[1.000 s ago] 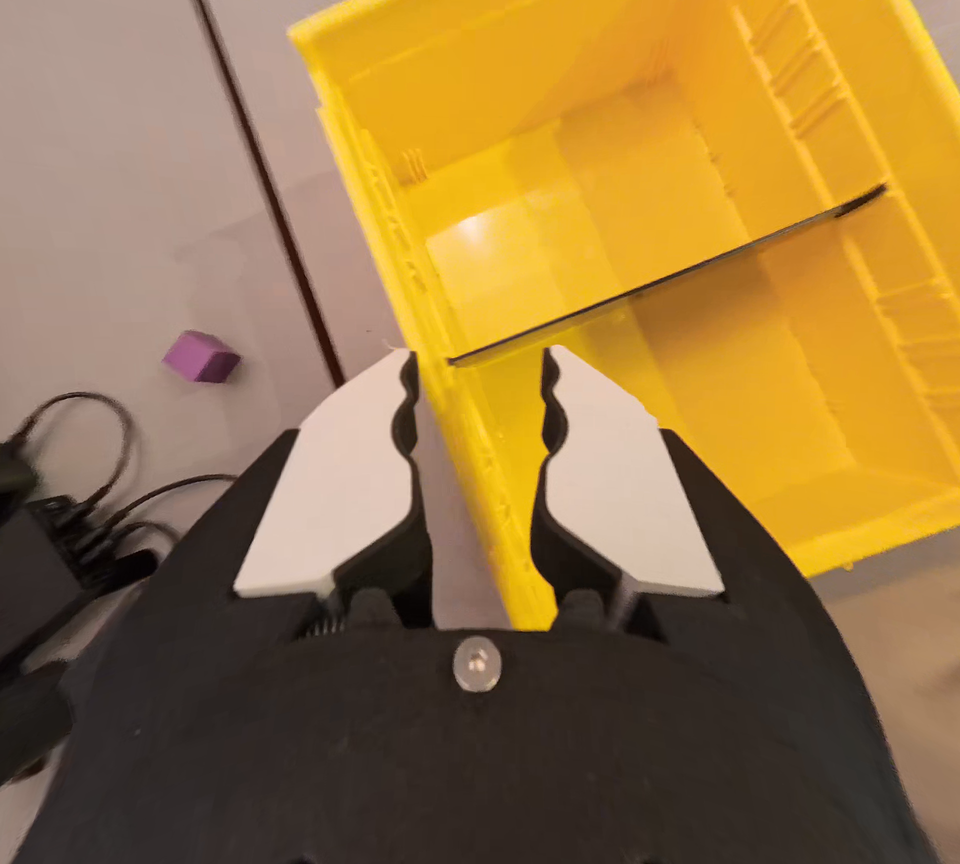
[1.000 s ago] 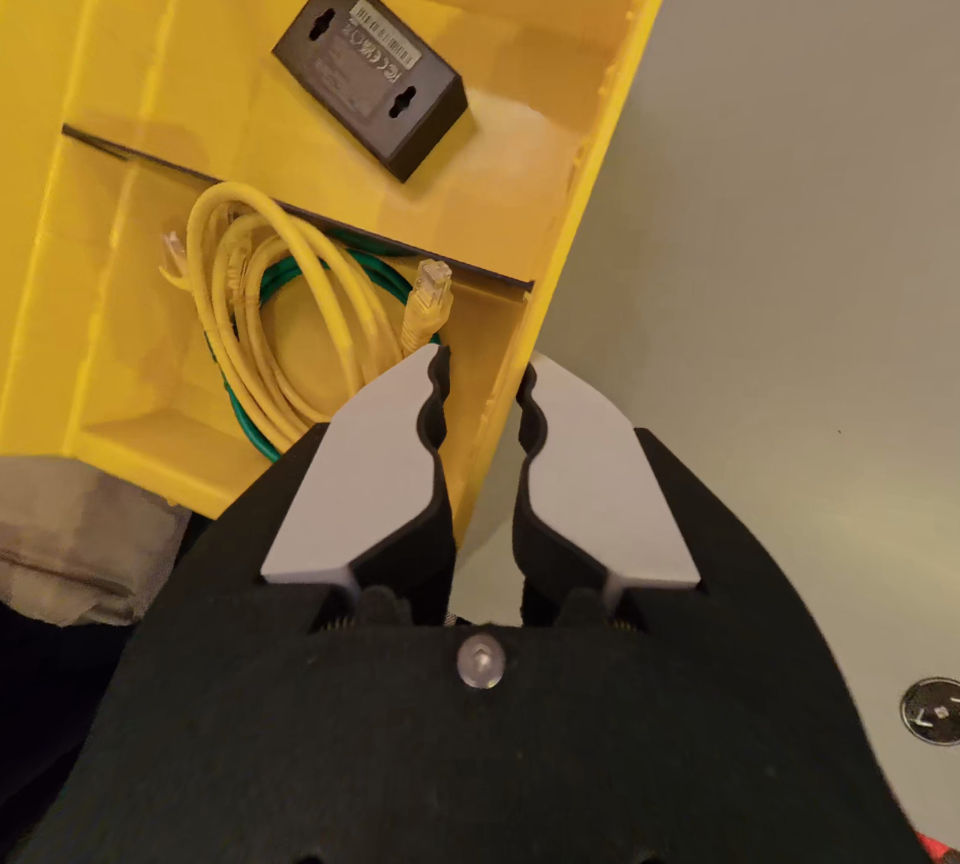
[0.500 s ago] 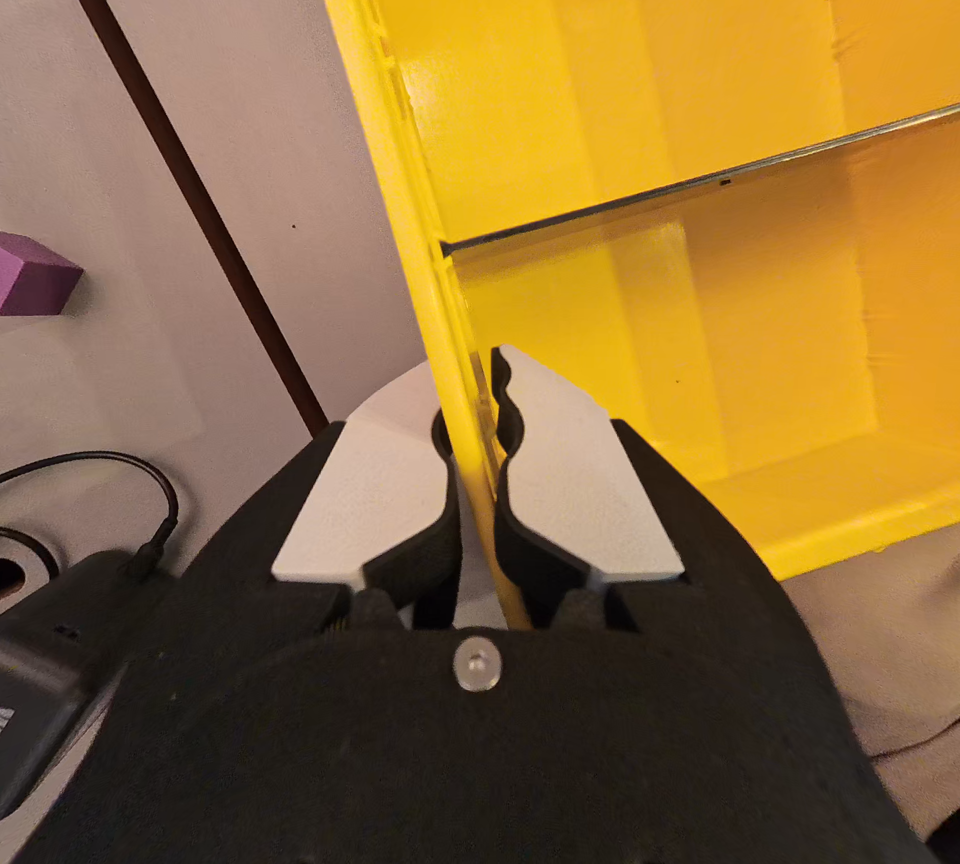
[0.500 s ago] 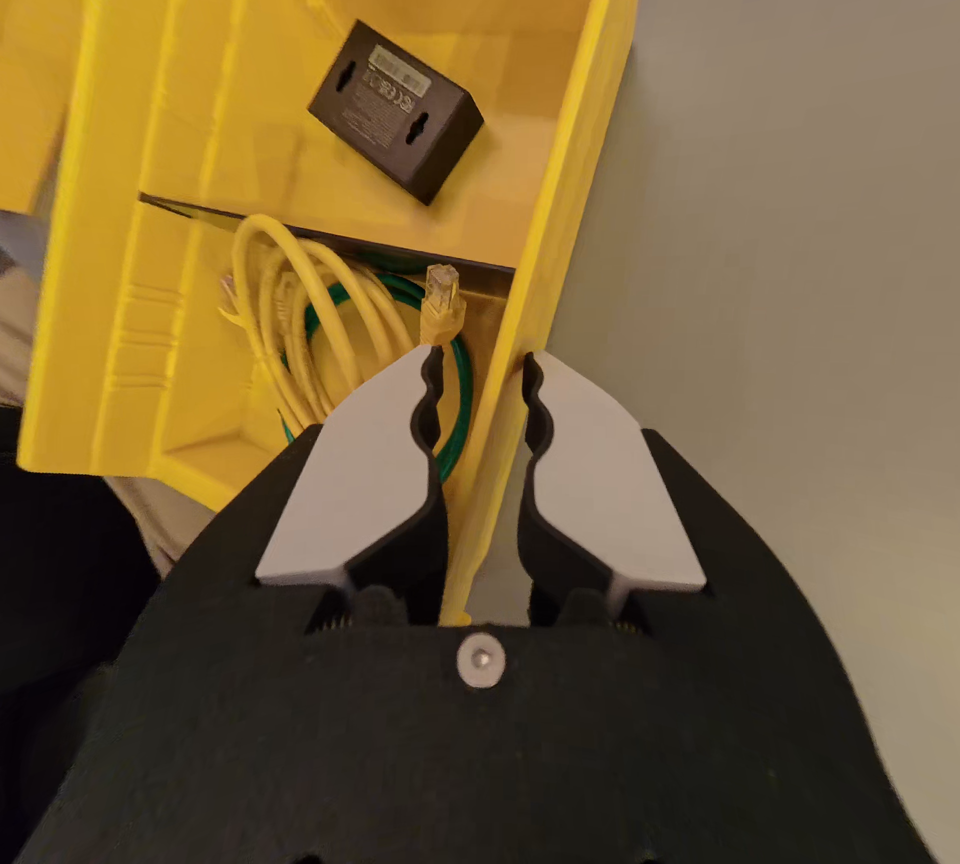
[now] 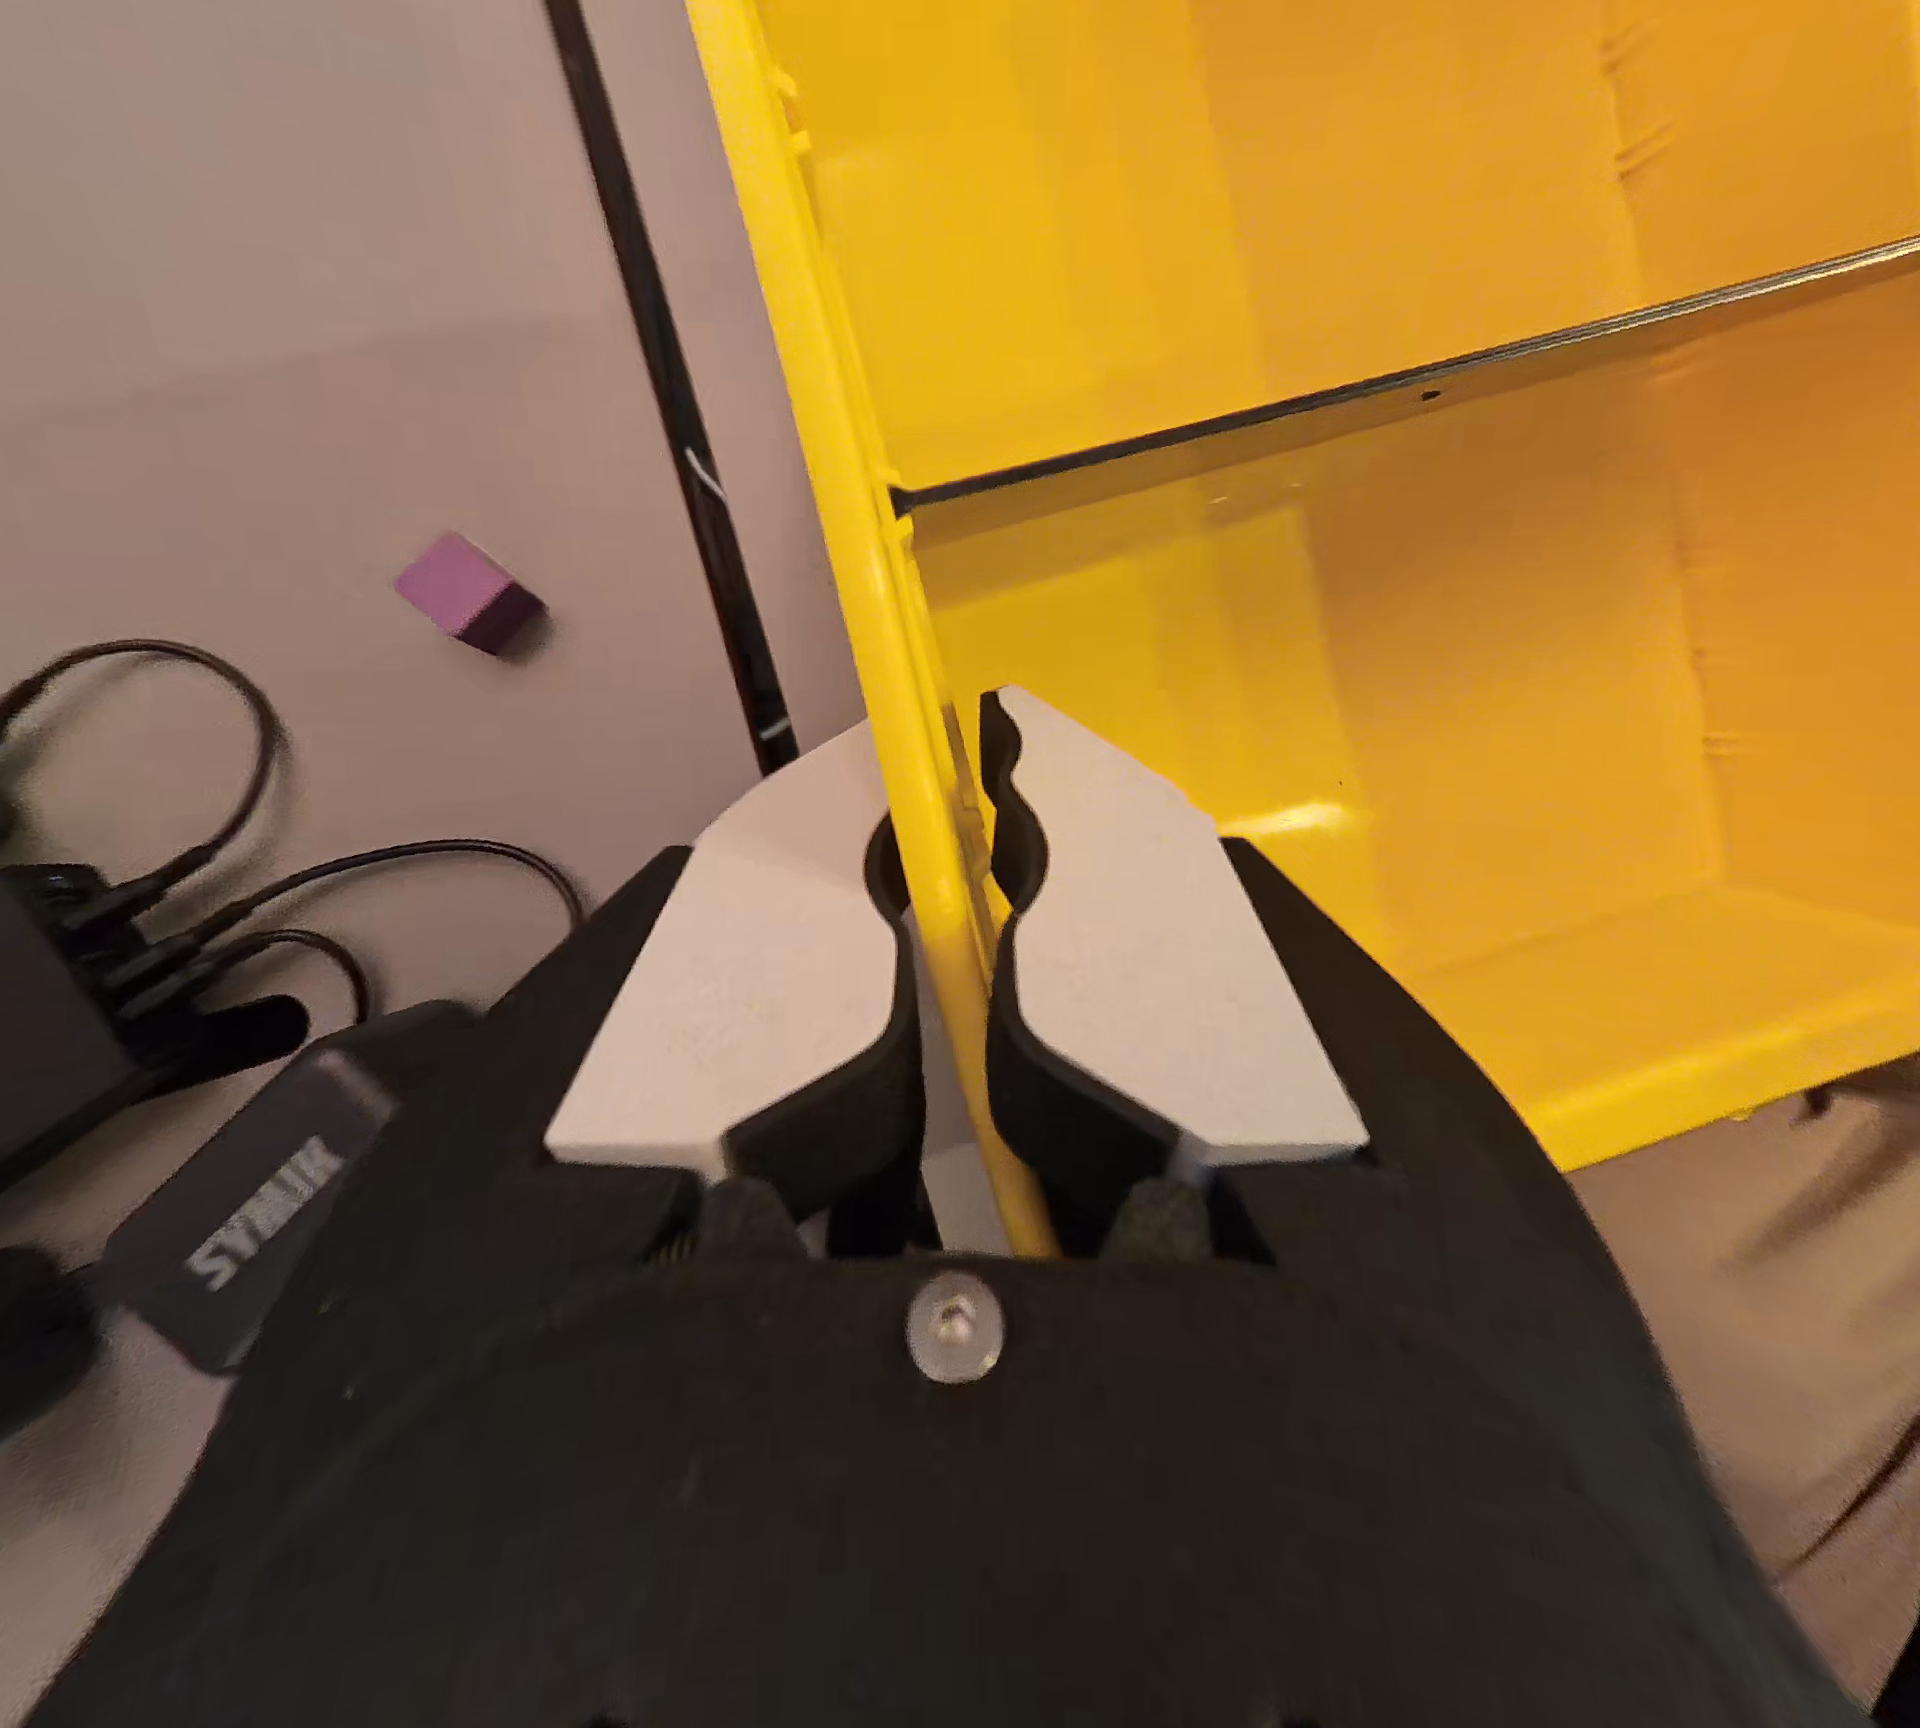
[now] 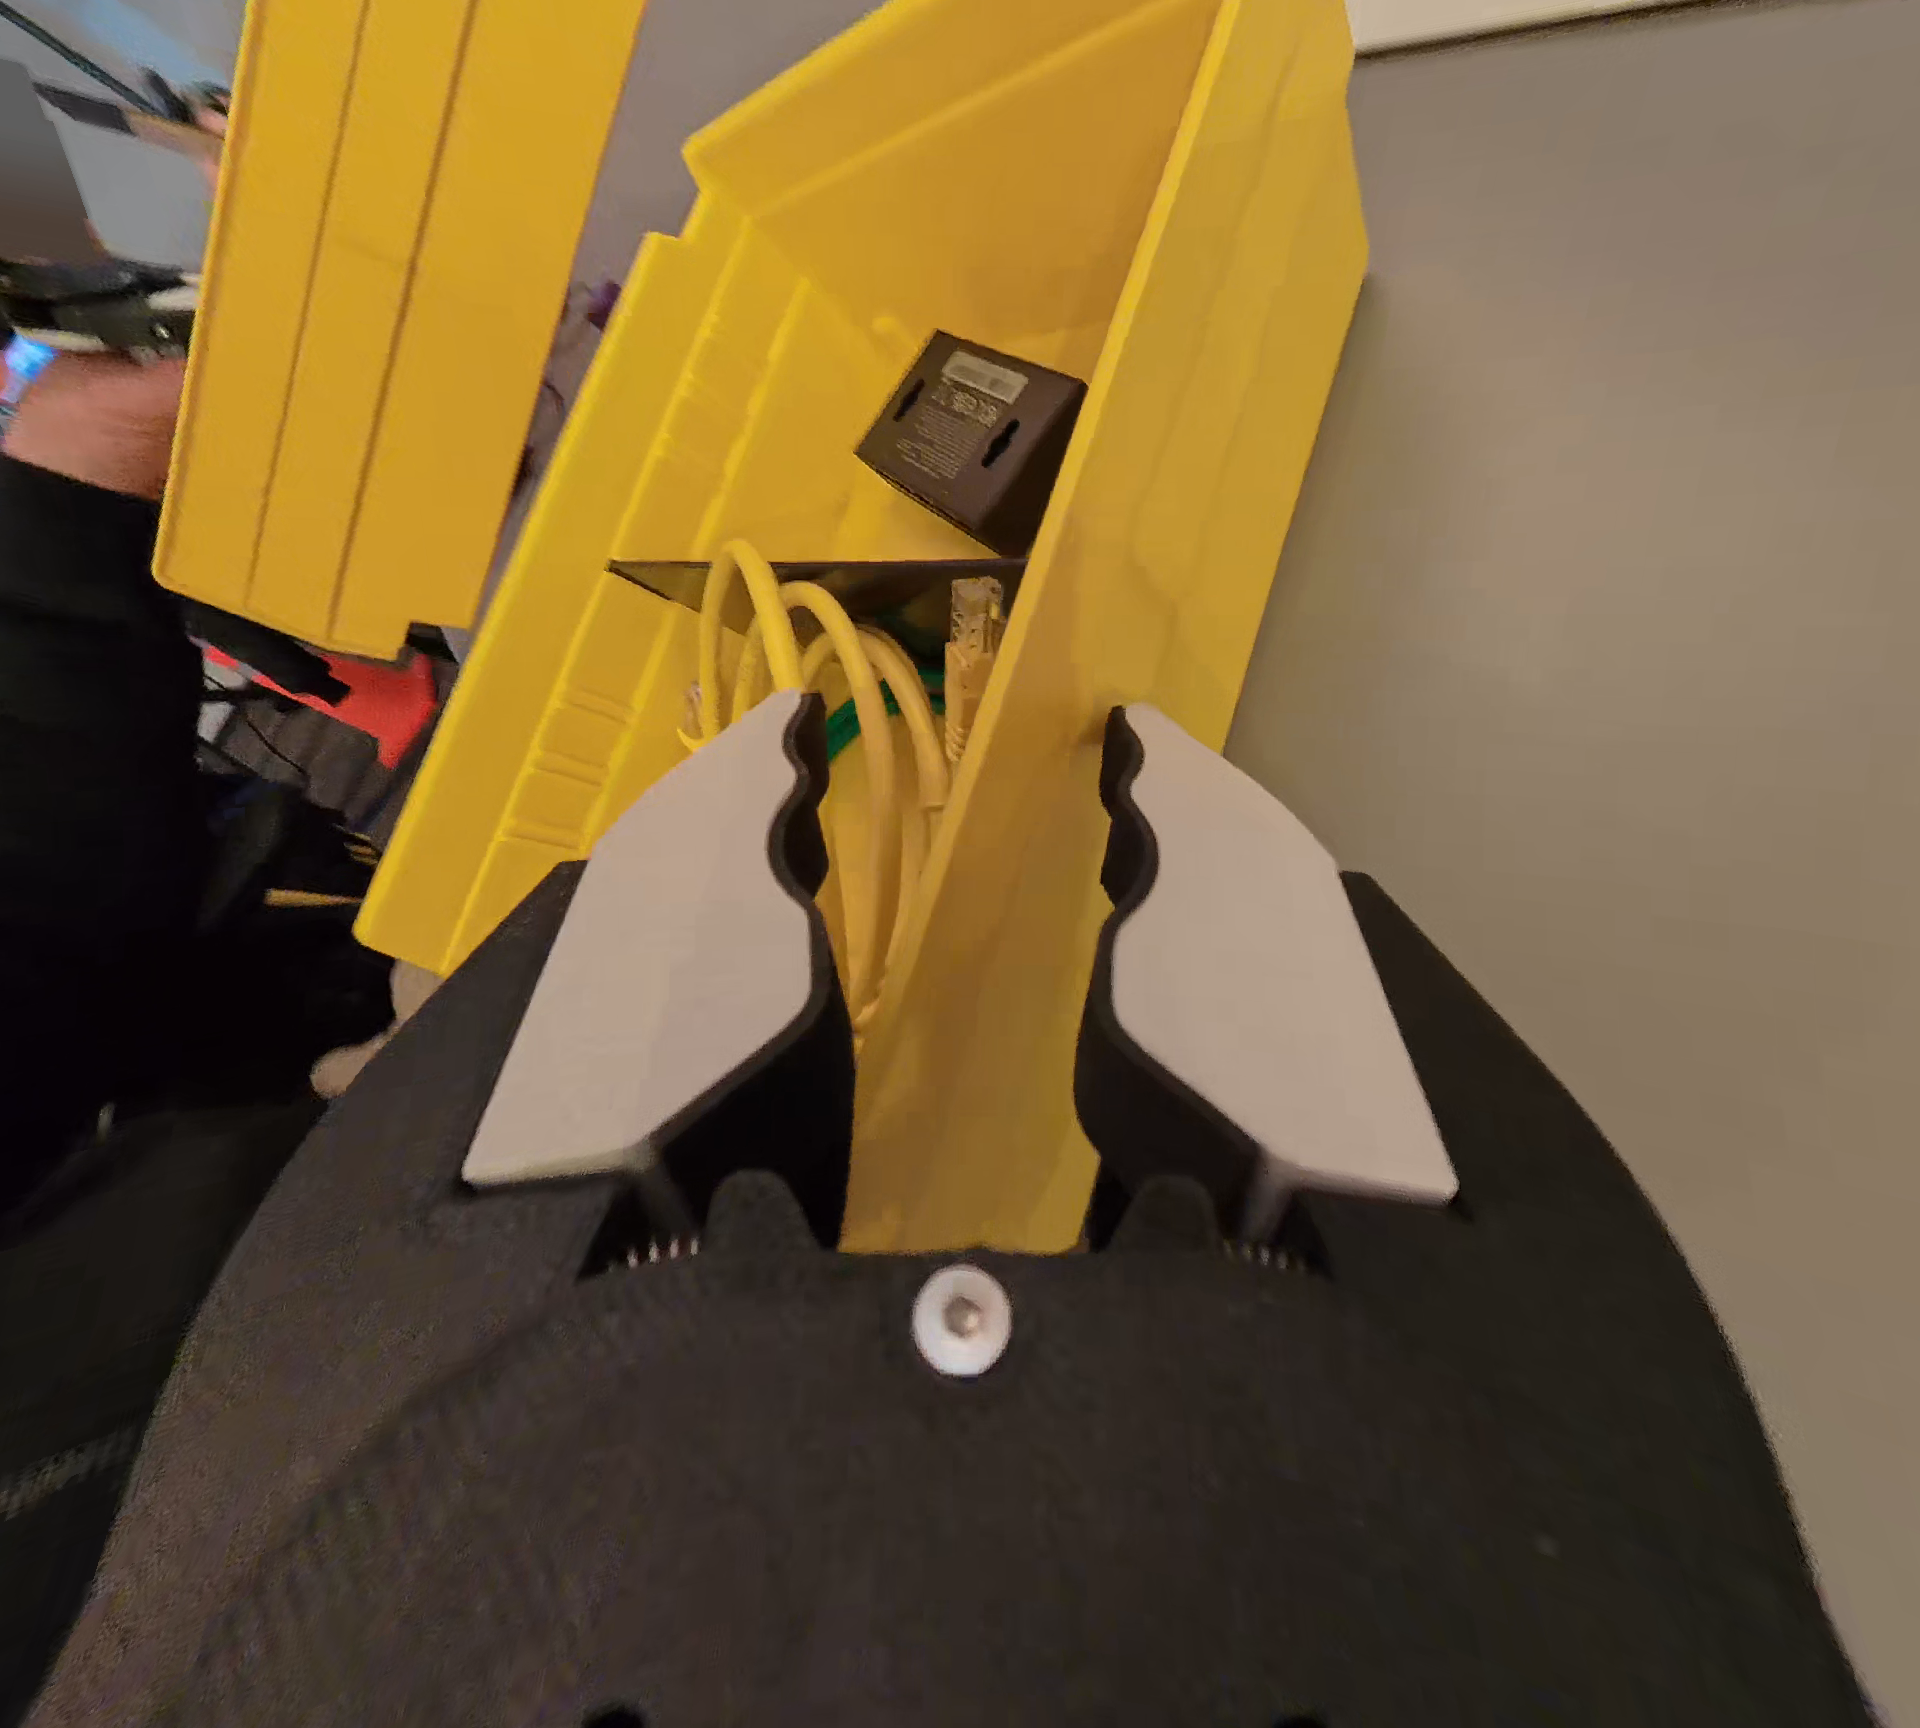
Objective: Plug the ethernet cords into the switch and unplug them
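Observation:
My left gripper (image 5: 940, 743) is shut on the left wall of an empty yellow bin (image 5: 821, 328) that has a dark divider (image 5: 1351, 400). That bin also shows in the right wrist view (image 6: 395, 224), raised with its outer side toward me. My right gripper (image 6: 958, 707) is open and straddles the right wall of a second yellow bin (image 6: 1195, 431). Inside it, the black switch (image 6: 966, 442) lies bottom-up against that wall. Behind a divider lie a coiled yellow ethernet cord (image 6: 831, 639), its clear plug (image 6: 971, 629) pointing up, and a green cord (image 6: 852, 722).
On the grey table left of the empty bin are a purple block (image 5: 468, 589), looping black cables (image 5: 260, 899) and a black box (image 5: 42, 1003). A dark seam (image 5: 644, 276) runs across the table. A person's hand (image 6: 94, 421) shows at the far left. My left gripper's tips are some 20 centimetres from the purple block (image 5: 468, 589).
My left gripper closed on the empty bin's wall and raised it. My right gripper slid over the other bin's wall, tilted upward, and its jaws stand wider apart.

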Demonstrator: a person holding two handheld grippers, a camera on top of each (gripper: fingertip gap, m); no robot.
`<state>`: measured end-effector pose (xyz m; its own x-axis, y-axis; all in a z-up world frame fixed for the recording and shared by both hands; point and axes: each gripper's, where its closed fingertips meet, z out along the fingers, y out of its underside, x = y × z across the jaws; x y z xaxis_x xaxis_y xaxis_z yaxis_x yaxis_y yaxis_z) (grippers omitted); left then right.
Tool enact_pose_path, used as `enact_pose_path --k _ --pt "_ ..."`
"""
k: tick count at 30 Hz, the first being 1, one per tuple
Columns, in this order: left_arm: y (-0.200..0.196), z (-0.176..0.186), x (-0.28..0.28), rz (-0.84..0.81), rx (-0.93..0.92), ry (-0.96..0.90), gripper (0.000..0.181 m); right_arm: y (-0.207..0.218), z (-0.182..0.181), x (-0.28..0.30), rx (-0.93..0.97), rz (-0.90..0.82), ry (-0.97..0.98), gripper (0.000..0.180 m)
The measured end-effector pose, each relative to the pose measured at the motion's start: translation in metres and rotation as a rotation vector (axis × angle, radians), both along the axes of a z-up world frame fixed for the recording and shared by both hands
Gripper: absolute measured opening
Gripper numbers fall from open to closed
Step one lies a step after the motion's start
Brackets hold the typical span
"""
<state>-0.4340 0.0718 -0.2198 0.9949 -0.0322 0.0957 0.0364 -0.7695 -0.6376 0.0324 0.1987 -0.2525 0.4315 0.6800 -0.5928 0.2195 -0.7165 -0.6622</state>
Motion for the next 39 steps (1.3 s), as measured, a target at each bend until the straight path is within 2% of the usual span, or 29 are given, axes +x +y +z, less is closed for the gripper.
enact_pose_path --k 4,10,14,18,23,26,30,35,39 --pt "-0.004 0.037 -0.006 0.027 0.086 0.028 0.009 -0.023 0.005 -0.068 0.013 0.045 0.088 0.075" --pt "-0.005 0.085 0.015 -0.008 0.185 0.069 0.009 -0.069 0.014 -0.154 -0.149 0.336 0.182 0.104" --pt "0.003 0.107 0.055 -0.069 0.248 0.049 0.01 -0.058 0.037 -0.144 -0.136 0.308 0.256 0.099" --pt "0.028 0.113 0.137 -0.239 0.303 0.02 0.009 -0.036 0.09 -0.088 0.018 0.216 0.353 0.095" --pt "0.061 0.09 0.256 -0.453 0.28 -0.033 0.01 -0.033 0.147 0.014 0.28 0.08 0.391 0.094" --pt "0.074 0.067 0.328 -0.56 0.228 -0.068 0.009 -0.05 0.167 0.072 0.307 0.034 0.45 0.084" --pt "0.087 0.028 0.421 -0.664 0.173 -0.149 0.011 -0.069 0.144 0.127 0.308 -0.034 0.327 0.095" --pt "0.106 -0.028 0.474 -0.703 0.059 -0.158 0.01 -0.067 0.094 0.182 0.227 -0.242 0.194 0.094" --pt "0.114 -0.06 0.504 -0.708 -0.012 -0.197 0.014 -0.083 0.047 0.179 0.146 -0.227 0.026 0.101"
